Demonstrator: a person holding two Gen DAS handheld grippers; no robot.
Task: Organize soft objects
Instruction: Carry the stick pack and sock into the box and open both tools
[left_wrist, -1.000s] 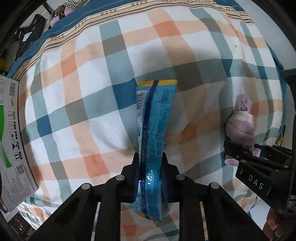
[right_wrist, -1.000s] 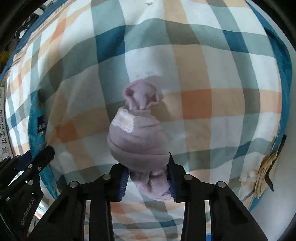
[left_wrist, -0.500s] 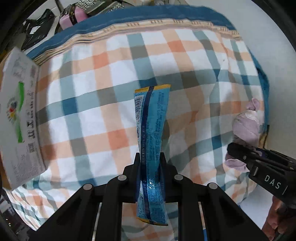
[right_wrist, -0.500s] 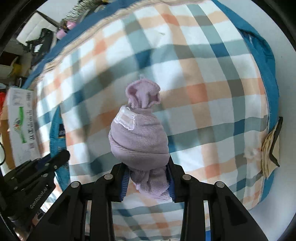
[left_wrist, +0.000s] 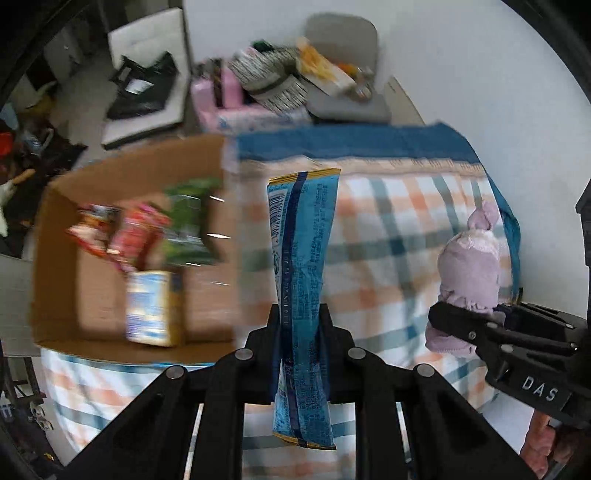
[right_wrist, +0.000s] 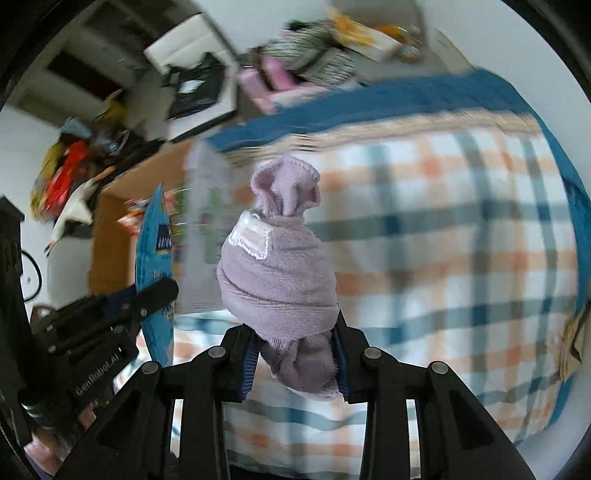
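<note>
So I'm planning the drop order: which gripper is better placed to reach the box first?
Left, probably. The left gripper with its blue packet is nearer the box; the right gripper, holding the purple sock, is farther away.

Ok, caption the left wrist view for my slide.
Left gripper clamps a blue snack packet above the plaid bedspread, cardboard box alongside.

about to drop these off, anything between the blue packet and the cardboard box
Nothing visible. The blue packet, clamped in the left gripper, hangs just right of the cardboard box, whose open top already holds snack packs.
</note>
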